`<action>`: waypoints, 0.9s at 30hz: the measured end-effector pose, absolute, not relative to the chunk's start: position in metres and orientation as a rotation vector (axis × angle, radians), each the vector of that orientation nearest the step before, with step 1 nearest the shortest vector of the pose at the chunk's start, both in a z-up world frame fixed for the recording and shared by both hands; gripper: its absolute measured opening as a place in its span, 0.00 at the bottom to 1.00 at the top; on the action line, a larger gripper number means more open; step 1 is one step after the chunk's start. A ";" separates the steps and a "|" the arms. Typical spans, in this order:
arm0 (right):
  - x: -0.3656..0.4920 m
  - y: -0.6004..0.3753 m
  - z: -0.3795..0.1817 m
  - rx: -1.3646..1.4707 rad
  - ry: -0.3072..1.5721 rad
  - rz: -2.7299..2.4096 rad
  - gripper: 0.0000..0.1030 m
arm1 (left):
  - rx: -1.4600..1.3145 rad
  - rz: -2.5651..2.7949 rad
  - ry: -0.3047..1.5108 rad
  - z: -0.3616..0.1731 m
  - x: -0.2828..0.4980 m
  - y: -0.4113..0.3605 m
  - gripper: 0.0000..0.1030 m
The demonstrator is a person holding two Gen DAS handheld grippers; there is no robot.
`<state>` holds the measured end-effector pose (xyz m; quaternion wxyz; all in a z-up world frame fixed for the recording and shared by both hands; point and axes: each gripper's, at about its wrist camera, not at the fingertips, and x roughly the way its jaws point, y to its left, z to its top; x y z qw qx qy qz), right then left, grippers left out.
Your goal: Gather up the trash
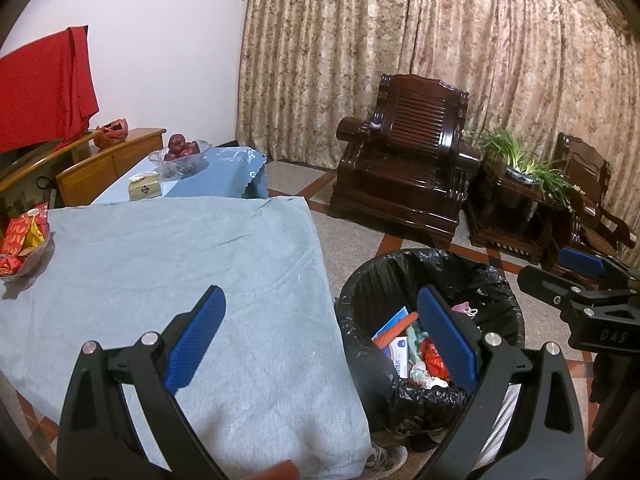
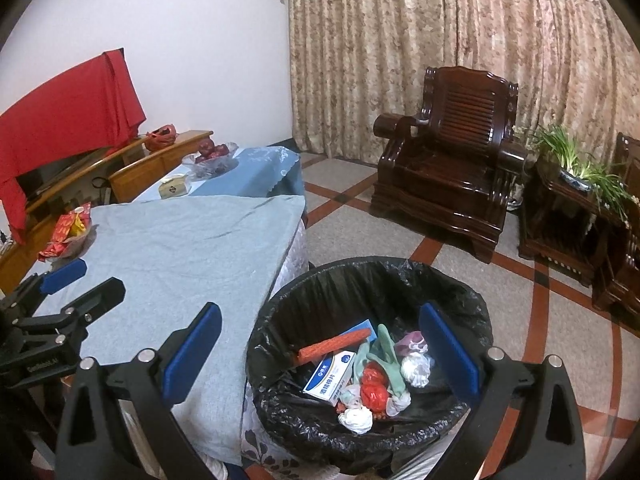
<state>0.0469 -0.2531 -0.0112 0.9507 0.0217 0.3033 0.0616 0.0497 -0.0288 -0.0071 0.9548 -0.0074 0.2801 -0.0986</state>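
Curtain (image 2: 440, 40): patterned beige drape, heavy vertical folds, across the upper right of both views.

Table (image 1: 180, 260): covered in a soft, creased grey-blue cloth, filling the left and centre of the left wrist view. Its near surface carries no loose litter that can be seen; a dish of red packets (image 1: 22, 240) sits at the left edge of the frame.

Armchair (image 2: 452, 152): dark carved wood, slatted back, glossy finish, centre right.

Trash bin (image 2: 460, 280): round, lined with a crinkled glossy black bag, lower centre of the right wrist view, standing on the tiled floor just beside the table's corner. Contents, all lying inside: white-and-blue carton (image 2: 330, 376), orange ridged stick (image 2: 336, 346), limp pale-green glove (image 2: 386, 356), crumpled red plastic (image 2: 374, 390), white tissue wads (image 2: 416, 368).

Right gripper (image 2: 320, 360): black frame, blue textured pads, jaws spread wide, holding nothing, poised over the bin mouth.

Left gripper (image 1: 324, 344): same build, jaws likewise wide and empty, straddling the table edge and the bin in the lower part of its frame.

Assessment: collection looks near complete or complete, since the trash in view is in the bin. Handling note: if more remains, scan the tabletop toward the upper left before committing; approach flat items low with jaws wide, pinch soft wads at their bulk, and release only when squarely above the liner, clear of its loose rim so nothing snags or slides outside.
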 end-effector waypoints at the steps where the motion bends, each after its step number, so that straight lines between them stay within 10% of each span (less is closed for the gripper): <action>1: 0.047 -0.253 -0.011 0.043 0.615 0.127 0.94 | -0.014 -0.200 0.568 -0.007 0.049 -0.029 0.91; 27: 0.047 -0.251 -0.012 0.037 0.614 0.129 0.94 | -0.020 -0.196 0.574 -0.006 0.046 -0.021 0.91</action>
